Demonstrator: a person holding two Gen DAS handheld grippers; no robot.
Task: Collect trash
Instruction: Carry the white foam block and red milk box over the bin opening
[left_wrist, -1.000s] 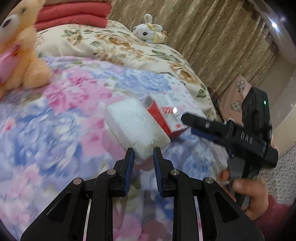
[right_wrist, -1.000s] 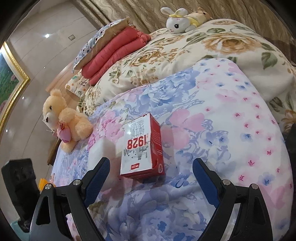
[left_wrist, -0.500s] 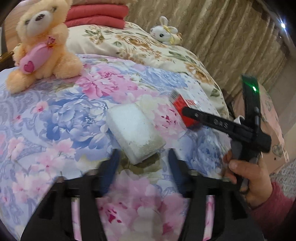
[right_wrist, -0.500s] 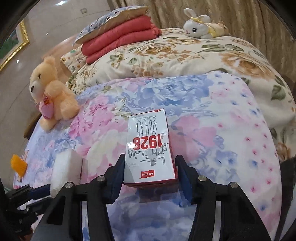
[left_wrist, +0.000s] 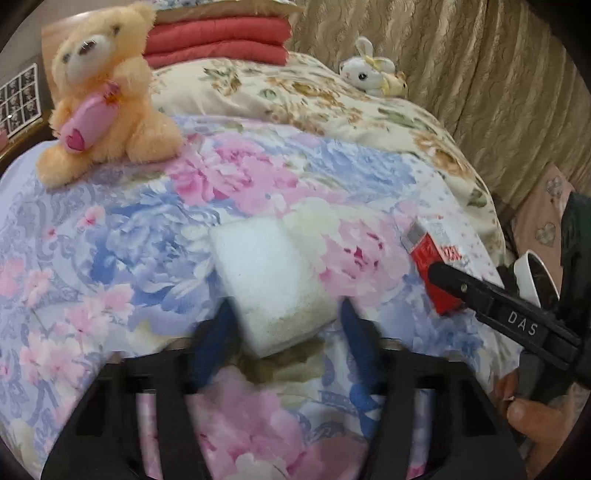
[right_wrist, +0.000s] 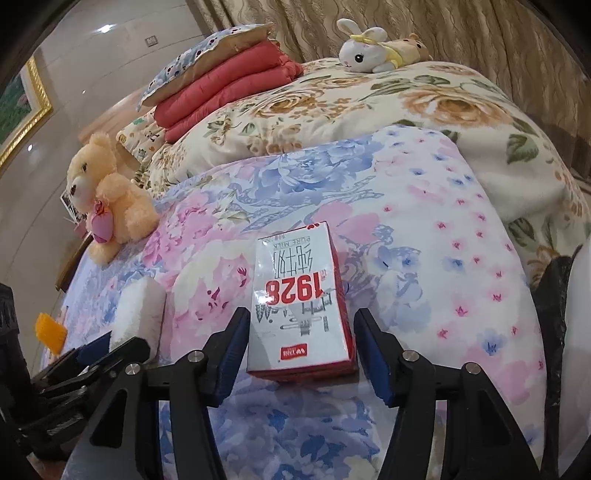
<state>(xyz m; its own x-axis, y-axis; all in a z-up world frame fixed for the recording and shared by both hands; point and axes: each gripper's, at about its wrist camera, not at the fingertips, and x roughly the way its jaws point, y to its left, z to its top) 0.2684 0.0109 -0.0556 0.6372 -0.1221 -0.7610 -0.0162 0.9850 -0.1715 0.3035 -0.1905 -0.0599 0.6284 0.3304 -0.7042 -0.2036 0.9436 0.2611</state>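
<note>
A white foam block (left_wrist: 273, 280) lies on the floral bedspread (left_wrist: 110, 258). My left gripper (left_wrist: 284, 332) straddles its near end, jaws closing, fingers blurred and just clear of its sides. A red-and-white milk carton (right_wrist: 299, 302) marked 1928 lies flat to the right. My right gripper (right_wrist: 301, 343) flanks its near end with narrow gaps on both sides, jaws opening. The left wrist view shows the carton (left_wrist: 436, 266) behind a right gripper finger (left_wrist: 480, 295), with a hand (left_wrist: 532, 417) below. The right wrist view shows the foam block (right_wrist: 140, 314) and left gripper (right_wrist: 92, 354) at lower left.
A peach teddy bear (left_wrist: 103, 92) sits at the bed's far left. A white bunny plush (right_wrist: 369, 48) lies on the cream flowered quilt (right_wrist: 332, 110) near folded red blankets (right_wrist: 229, 81). A small orange thing (right_wrist: 50, 330) lies at left. Something dark (right_wrist: 554, 314) stands at the bed's right edge.
My left jaws went from nearly shut in front of the foam block to spread around it. My right jaws narrowed from wide apart to close beside the carton.
</note>
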